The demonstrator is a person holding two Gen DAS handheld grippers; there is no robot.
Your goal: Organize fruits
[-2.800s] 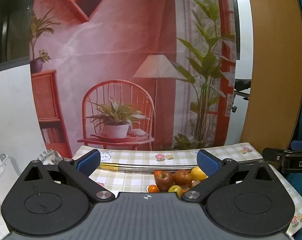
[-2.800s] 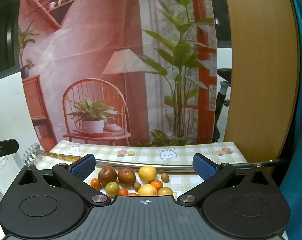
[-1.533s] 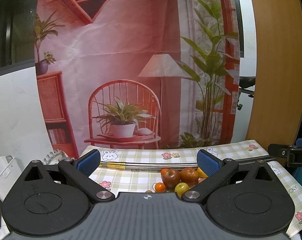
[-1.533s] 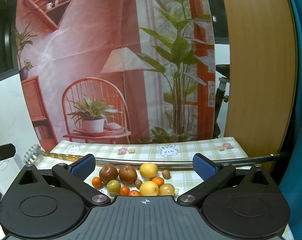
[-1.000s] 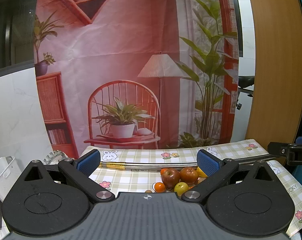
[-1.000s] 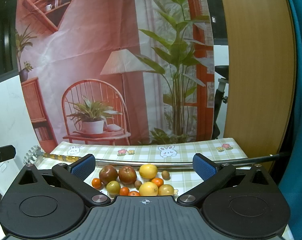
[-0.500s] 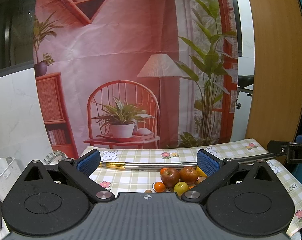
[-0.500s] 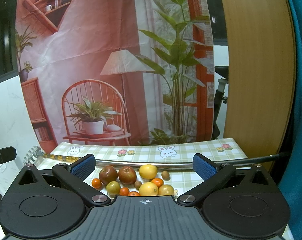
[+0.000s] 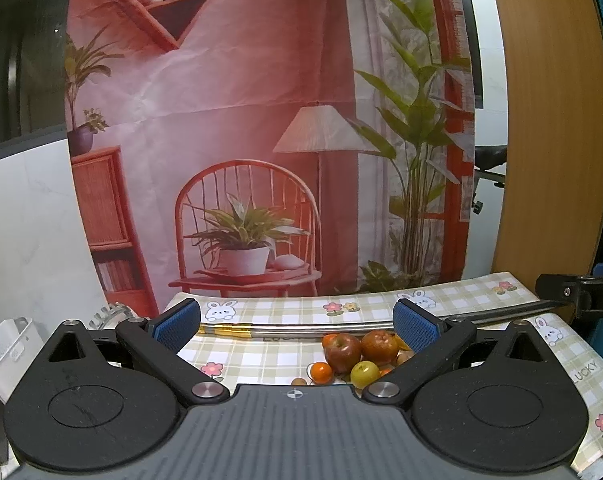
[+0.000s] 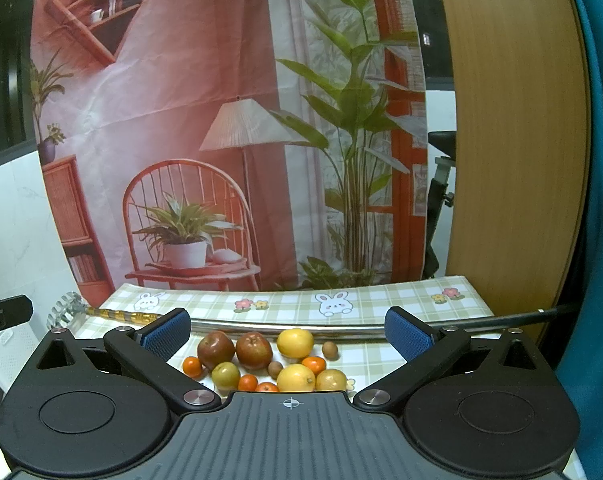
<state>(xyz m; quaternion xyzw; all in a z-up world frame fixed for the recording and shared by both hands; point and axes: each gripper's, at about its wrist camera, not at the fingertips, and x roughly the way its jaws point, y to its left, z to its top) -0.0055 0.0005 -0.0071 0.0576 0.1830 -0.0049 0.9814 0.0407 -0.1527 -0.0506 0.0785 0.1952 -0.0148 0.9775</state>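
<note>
While both grippers hang above the near edge of the checked tablecloth (image 10: 381, 300), very little has changed over the last few seconds: compared with the earliest pictures the left wrist view has drifted slightly, so the fruit now sits a bit further right and lower between its fingers, and since about a second ago neither view shifts noticeably. The left gripper (image 9: 297, 322) has its jaws spread wide with nothing between the blue pads, and the right gripper (image 10: 287, 326) is likewise wide apart and empty.

All the fruit lies in one loose cluster on the cloth, just in front of a long metal rod (image 10: 281, 326) that runs across the table. From the right wrist view, two red apples (image 10: 216, 349) sit side by side at the far left of the cluster, a lemon (image 10: 295, 343) to their right, a second lemon (image 10: 296, 378) nearer, a green fruit (image 10: 225, 375) at near left, and small oranges (image 10: 192, 366) and brown nuts scattered among them. A white basket (image 9: 11, 344) shows at the left edge of the left wrist view.

The stillness suggests sorting has not begun; nothing is picked yet, and the right gripper looks best placed for a first grasp.
</note>
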